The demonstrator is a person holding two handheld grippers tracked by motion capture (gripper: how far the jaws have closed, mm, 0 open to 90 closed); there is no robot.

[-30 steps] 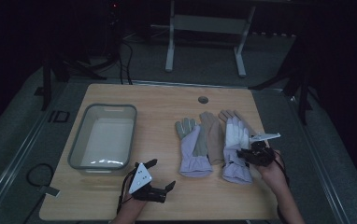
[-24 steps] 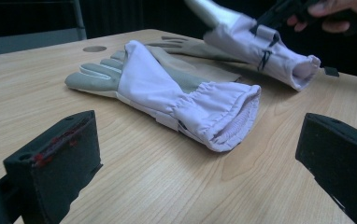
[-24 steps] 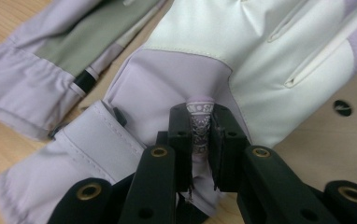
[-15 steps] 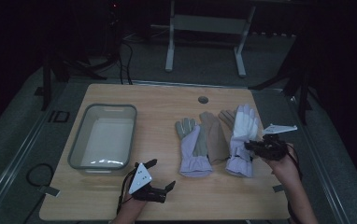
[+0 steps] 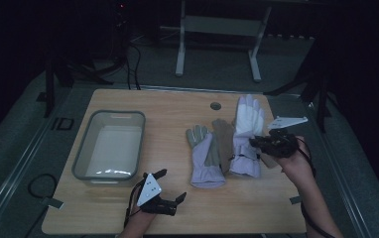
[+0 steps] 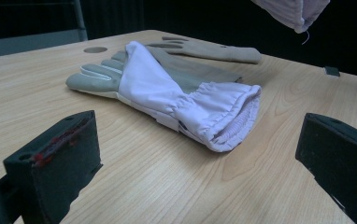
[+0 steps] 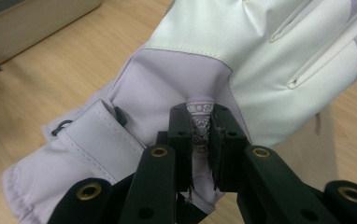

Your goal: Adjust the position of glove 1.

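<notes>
At the left of the high view, a grey tub (image 5: 109, 146) sits on the desk (image 5: 177, 104). Low in the middle, the left claw (image 5: 170, 191) is spread wide. One glove (image 5: 205, 157) lies flat. At the right, the right claw (image 5: 253, 144) pinches the white glove (image 5: 247, 121), which seems lifted up.

White-and-lilac glove (image 5: 247, 130) is pinched at a small fold of fabric near its wrist by the right gripper (image 5: 255, 142); it hangs off the table, fingers pointing away from the person, lilac cuff sagging toward the near side. In the right gripper view the glove (image 7: 242, 56) shows a white leather palm and fingers with lilac fabric panels and a gathered cuff. Its mate, the grey-palmed lilac glove (image 5: 205, 156), lies flat on the table just left of it, cuff toward the person.
</notes>
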